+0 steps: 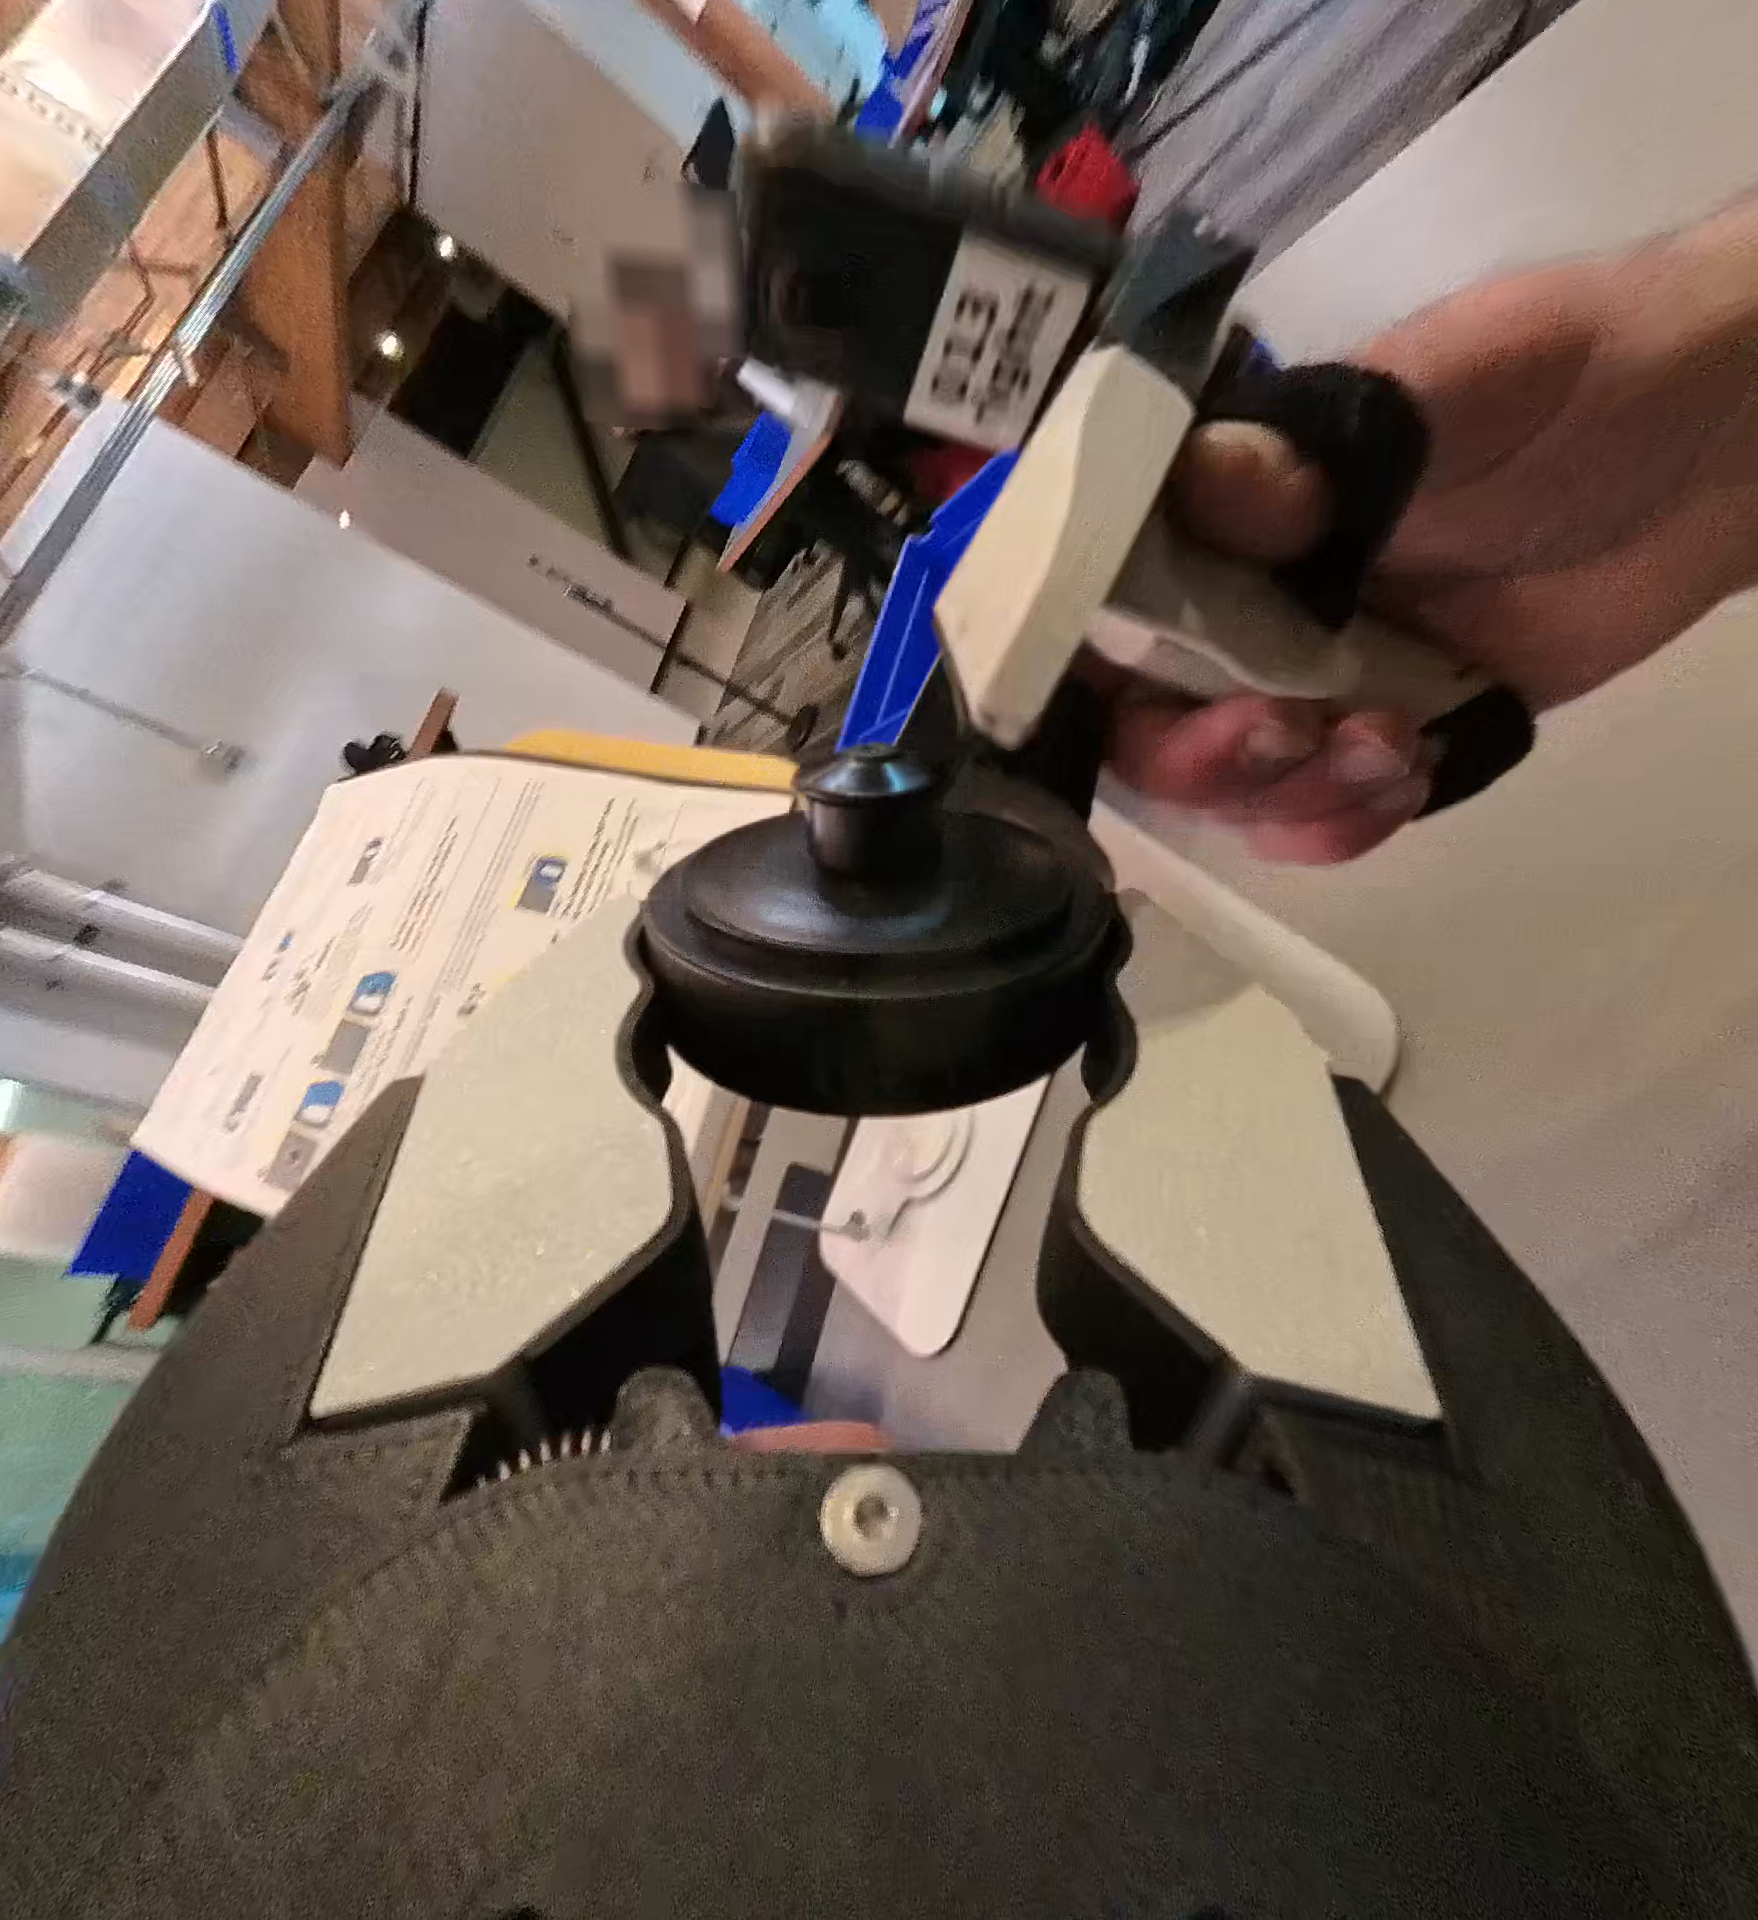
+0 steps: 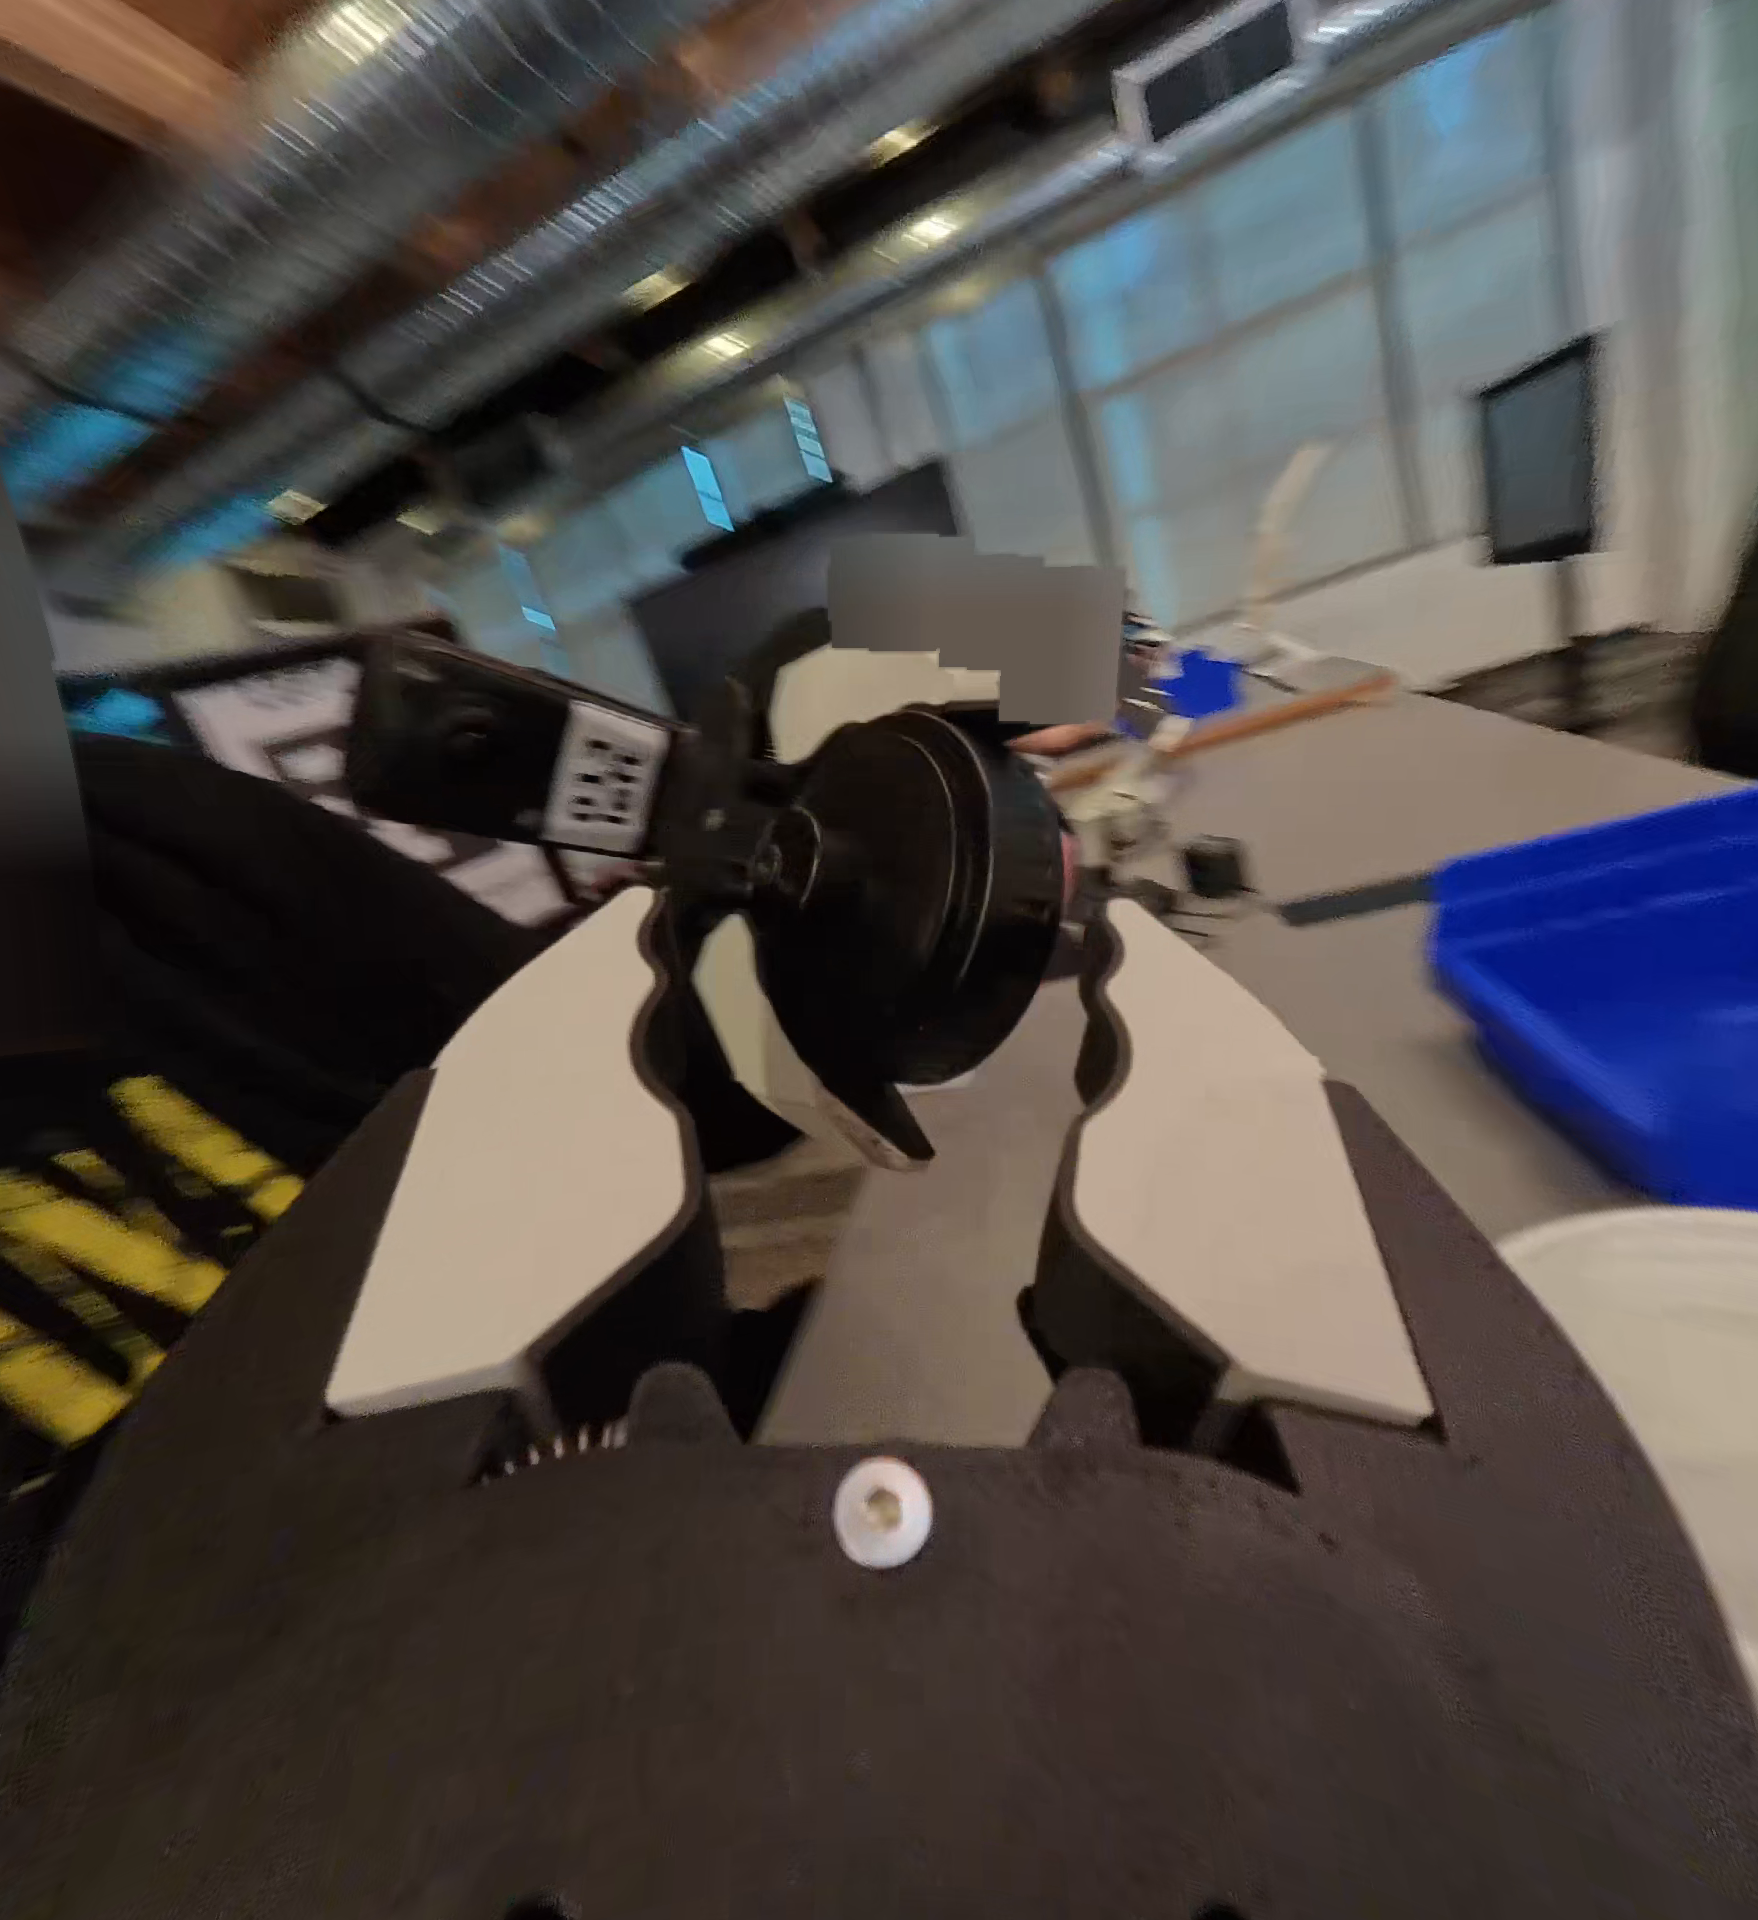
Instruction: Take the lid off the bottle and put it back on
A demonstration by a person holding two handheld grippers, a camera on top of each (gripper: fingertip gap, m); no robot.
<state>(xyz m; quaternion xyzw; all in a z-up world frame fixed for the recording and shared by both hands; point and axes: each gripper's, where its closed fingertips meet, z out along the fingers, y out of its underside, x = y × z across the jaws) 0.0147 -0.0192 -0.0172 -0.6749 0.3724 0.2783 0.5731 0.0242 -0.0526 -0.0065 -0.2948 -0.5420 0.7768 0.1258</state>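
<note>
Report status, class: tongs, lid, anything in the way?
Left tongs shut on black lid, bottle unseen. Right tongs open, empty, facing the lid. Blue bin off to one side, nothing blocking.

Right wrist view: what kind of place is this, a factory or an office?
Probably a workshop or lab in a loft-like building: bare metal ducts overhead, tall windows, and a grey worktable with a blue bin.

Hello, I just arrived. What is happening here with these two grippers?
A person works a handheld gripper in each hand. The left gripper has its fingers closed around a black lid with a small knob on top, held up in the air. The right gripper is open, its fingers on either side of the lid without touching it. No bottle is visible, so the lid appears to be off.
</note>
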